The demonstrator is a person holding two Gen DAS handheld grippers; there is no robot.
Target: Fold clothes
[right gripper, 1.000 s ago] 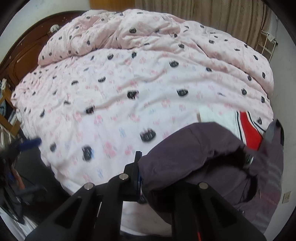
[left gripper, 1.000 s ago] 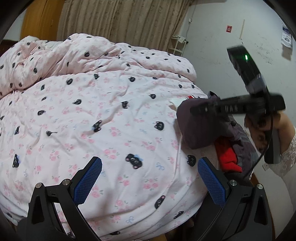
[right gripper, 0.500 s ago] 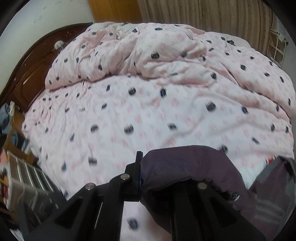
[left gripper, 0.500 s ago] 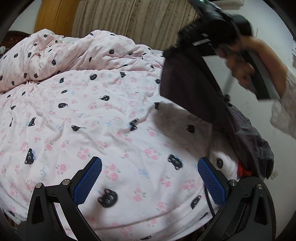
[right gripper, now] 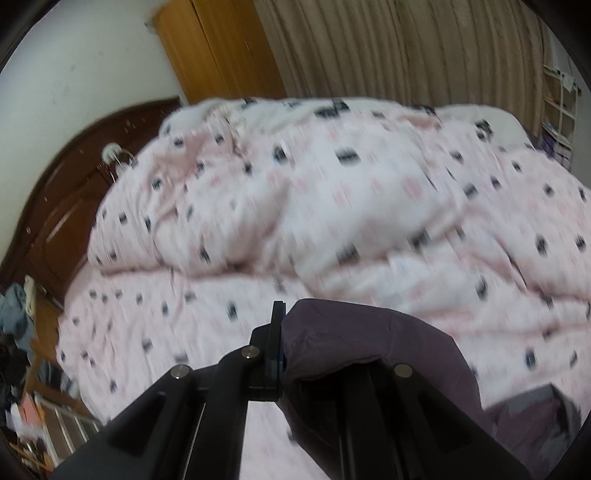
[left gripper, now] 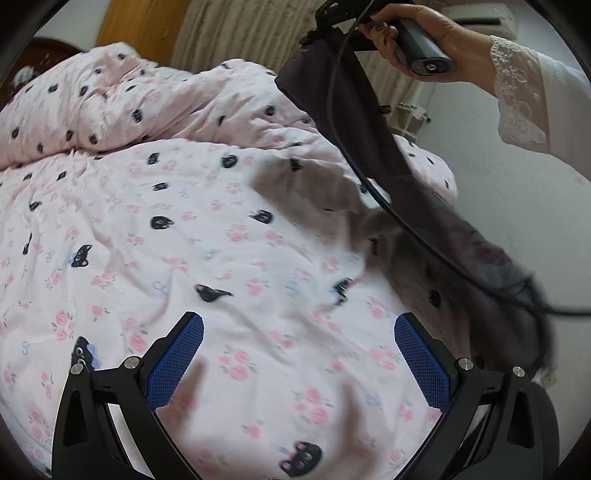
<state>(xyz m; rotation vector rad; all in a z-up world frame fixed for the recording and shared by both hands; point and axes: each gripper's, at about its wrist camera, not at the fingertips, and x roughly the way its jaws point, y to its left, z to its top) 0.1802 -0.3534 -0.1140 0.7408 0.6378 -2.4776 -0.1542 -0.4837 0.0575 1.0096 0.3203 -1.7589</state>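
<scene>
Left wrist view: pink quilted duvet with black cat and rose print (left gripper: 207,236) fills the frame. Dark purple fabric garment (left gripper: 354,122) hangs from 1 o'clock down to 4 o'clock, lifted off the duvet, blurred at its lower end. Right gripper (right gripper: 282,345) jaws clamped on the garment's edge, held by a hand (left gripper: 417,33) in a white lace sleeve (left gripper: 524,92). Left gripper (left gripper: 299,365) at 6 o'clock, blue pads (left gripper: 173,362) wide apart, empty.
</scene>
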